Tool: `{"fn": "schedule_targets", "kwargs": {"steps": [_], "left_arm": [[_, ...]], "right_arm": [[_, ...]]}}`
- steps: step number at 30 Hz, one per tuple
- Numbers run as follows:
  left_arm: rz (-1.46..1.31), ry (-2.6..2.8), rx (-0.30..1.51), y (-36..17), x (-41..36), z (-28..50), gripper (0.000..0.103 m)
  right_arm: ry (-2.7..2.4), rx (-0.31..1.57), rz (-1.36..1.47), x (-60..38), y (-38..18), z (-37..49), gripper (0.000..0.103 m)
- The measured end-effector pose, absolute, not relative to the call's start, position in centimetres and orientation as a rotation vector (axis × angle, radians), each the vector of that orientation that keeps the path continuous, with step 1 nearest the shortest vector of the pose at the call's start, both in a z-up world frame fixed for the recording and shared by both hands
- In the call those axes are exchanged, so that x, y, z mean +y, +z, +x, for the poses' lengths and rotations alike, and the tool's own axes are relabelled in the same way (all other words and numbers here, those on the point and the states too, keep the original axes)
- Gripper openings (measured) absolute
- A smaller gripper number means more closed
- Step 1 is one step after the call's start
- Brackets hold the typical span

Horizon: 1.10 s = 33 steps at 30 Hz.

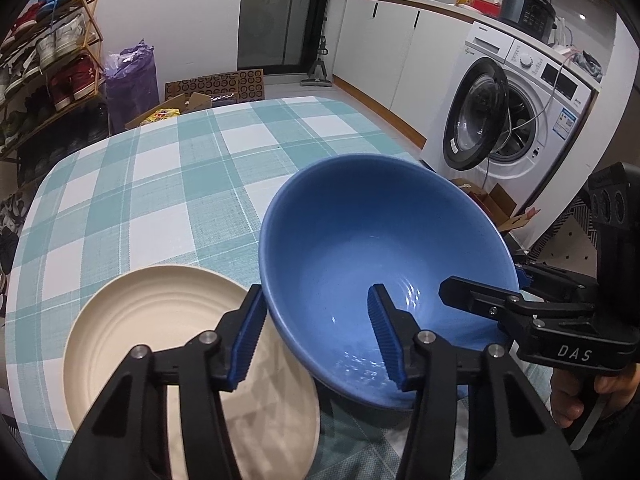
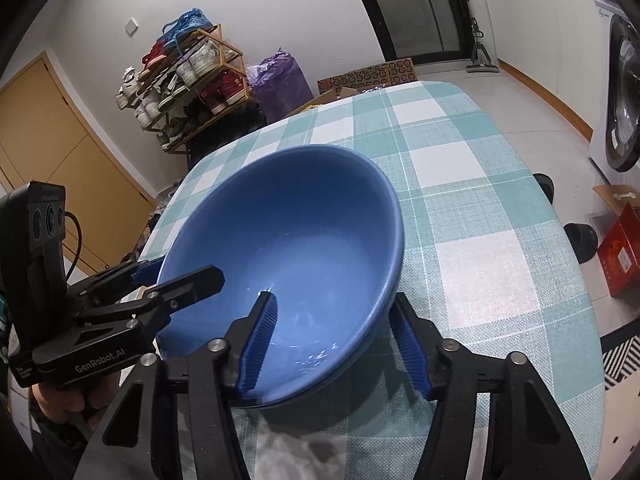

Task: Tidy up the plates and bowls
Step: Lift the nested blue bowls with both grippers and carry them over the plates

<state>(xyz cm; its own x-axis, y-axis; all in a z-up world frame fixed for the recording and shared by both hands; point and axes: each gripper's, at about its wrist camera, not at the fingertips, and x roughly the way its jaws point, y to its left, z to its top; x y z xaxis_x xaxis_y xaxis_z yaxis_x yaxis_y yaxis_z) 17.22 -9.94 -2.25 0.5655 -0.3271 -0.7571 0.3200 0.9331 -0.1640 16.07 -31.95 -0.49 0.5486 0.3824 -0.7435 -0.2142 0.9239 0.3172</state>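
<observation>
We work over the desk (image 1: pixel 168 184), covered in a teal-and-white checked cloth, and take the blue bowl (image 1: pixel 384 264) as our landmark. It hangs tilted above the cloth, its left rim overlapping the cream plate (image 1: pixel 160 332), which lies flat on the desk to the bowl's left.

The left hand-held gripper (image 1: pixel 320 336) straddles the bowl's left wall, one ribbed pad inside and one outside; the jaws look spread around the wall, and we cannot tell whether they pinch it. The right hand-held gripper (image 2: pixel 340 344) straddles the right wall the same way, one pad inside, one under the rim, again with no clear sign of a firm pinch.

We judge the step in hand to be setting the bowl onto the plate. To do it well, we keep both grips level so the bowl stops tilting, centre its foot over the plate's ringed middle, lower it slowly, and release one side only once the bowl sits steady.
</observation>
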Motion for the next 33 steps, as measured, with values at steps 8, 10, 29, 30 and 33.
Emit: {"fn": "schedule_targets", "kwargs": {"steps": [8,10,29,30,33], "left_arm": [[-0.015,-0.371,0.897,-2.1,-10.1,17.2,0.051],[-0.011,-0.370,0.893,-2.0,-10.2,17.2,0.051],[0.001,-0.351,0.872,-0.7,-10.9,16.3,0.051],[0.001,-0.351,0.870,-0.6,-10.9,16.3,0.051],[0.001,-0.349,0.867,-0.4,-11.0,16.2,0.051]], "right_arm": [[0.337,0.920,0.187,-32.2,-0.3,16.0,0.051],[0.334,0.914,0.184,-32.2,-0.1,15.9,0.051],[0.324,0.905,0.189,-32.7,0.6,15.4,0.051],[0.324,0.902,0.187,-32.7,0.7,15.4,0.051],[0.324,0.896,0.189,-32.8,1.0,15.2,0.051]]}}
